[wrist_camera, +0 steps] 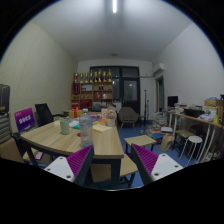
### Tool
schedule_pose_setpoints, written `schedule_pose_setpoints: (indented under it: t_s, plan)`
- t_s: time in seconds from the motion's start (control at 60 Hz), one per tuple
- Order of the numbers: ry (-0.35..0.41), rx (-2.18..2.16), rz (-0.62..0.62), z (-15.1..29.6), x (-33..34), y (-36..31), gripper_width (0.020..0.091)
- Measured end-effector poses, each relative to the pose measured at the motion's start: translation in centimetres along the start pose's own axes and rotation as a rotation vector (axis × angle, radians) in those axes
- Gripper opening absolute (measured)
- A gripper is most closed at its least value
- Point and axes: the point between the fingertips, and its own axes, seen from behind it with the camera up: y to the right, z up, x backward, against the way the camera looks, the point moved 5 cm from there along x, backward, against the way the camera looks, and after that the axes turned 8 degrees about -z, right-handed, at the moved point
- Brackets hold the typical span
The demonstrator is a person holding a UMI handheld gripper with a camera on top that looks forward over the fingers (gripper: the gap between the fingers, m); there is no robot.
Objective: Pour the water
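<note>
Cups stand on the wooden table with chairs around, beyond the spread, empty gripper.

Office or meeting room, long wooden table, chairs around it, shelving, side desks, ceiling strip light

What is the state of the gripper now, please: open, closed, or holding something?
Hand-held two-finger gripper with magenta pads: jaws open, holding nothing; the long light wooden table lies beyond them.
</note>
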Motion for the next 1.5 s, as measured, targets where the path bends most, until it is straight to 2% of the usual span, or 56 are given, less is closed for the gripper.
schedule_pose_setpoints:
  t_s: [0.15,0.583,0.7,0.9,1.033,1.05,1.117,1.233,1.25,1.4,1.5]
  plan:
    - [0.001,0.011,0.022,-0.3,-1.3,-1.5,0.0824]
    - [0.044,0.056,0.116,-0.9,-13.9,-13.5,0.0824]
    - [0.027,0.052,0.121,-1.7,-17.1,-16.0,0.0823]
    - [0.040,0.067,0.011,-1.1,-24.0,-16.8,0.0825]
    - [0.082,0.032,0.004,0.7,-27.8,-18.4,0.0831]
    - [0.081,0.032,0.000,1.0,-28.1,-18.6,0.0824]
    - [0.052,0.048,-0.032,0.6,-30.1,-19.2,0.0619]
    - [0.093,-0.011,-0.075,0.7,-30.9,-19.2,0.0581]
    - [0.094,-0.014,-0.073,0.6,-30.9,-19.3,0.0555]
    - [0.099,0.002,-0.044,0.0,-31.4,-20.3,0.0471]
    - [0.073,0.025,-0.007,0.7,-31.6,-20.8,0.0468]
